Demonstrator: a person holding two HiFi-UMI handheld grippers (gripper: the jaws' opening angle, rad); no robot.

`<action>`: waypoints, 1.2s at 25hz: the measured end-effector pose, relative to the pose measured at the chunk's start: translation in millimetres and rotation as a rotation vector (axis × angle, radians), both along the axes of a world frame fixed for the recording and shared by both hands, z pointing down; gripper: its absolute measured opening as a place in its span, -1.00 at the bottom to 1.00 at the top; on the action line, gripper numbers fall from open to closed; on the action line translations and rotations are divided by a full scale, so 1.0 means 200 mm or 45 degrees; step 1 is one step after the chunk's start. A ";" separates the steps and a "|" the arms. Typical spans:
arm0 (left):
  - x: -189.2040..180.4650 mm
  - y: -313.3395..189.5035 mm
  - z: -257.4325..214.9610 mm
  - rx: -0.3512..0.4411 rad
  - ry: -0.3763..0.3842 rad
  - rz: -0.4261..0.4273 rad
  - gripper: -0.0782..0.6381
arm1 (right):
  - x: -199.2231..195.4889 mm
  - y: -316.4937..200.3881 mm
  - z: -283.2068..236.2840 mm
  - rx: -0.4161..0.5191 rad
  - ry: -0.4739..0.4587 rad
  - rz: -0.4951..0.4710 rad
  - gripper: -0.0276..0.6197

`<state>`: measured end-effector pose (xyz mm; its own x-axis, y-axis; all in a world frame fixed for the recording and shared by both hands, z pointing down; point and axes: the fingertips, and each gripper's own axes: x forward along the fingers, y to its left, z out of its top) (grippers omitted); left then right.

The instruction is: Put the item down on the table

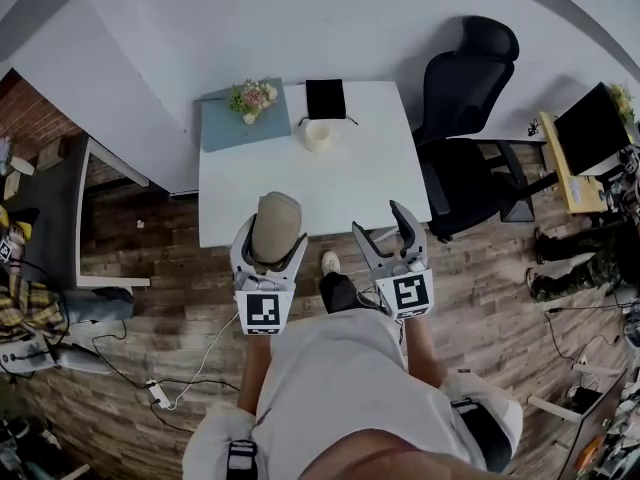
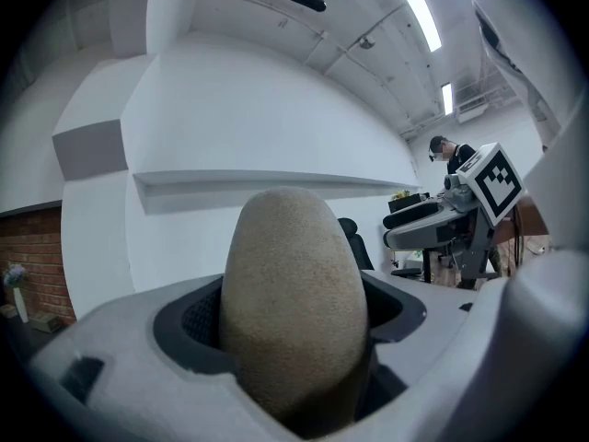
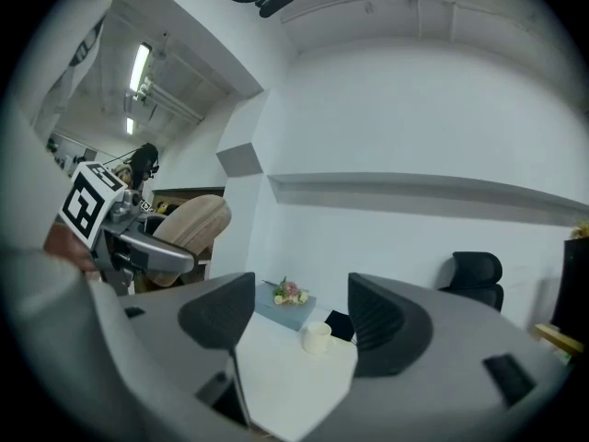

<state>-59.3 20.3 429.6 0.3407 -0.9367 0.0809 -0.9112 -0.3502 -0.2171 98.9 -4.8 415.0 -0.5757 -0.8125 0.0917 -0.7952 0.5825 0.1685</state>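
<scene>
Jaws of left gripper point(image 1: 271, 240) clamp tan item point(image 2: 294, 302); right gripper's point(image 3: 299, 320), wide, frame white table point(image 3: 281, 380).

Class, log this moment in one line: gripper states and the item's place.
left gripper: shut on tan oval item | right gripper: open, empty | status: item not yet on white table

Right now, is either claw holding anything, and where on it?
Left claw holds the tan egg-shaped item by its sides, rounded end sticking out. Right claw open, empty.
</scene>
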 end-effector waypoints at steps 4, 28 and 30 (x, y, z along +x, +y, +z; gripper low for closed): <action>0.00 -0.15 -0.05 0.013 -0.006 -0.026 0.33 | 0.00 -0.18 -0.03 0.004 -0.002 -0.022 0.07; 0.01 -0.88 -0.04 -0.021 -0.045 -0.155 0.33 | 0.06 -0.93 0.00 -0.040 -0.054 -0.111 0.02; -0.01 -0.91 -0.02 -0.033 -0.042 -0.171 0.33 | 0.04 -0.97 0.01 -0.041 -0.050 -0.130 0.00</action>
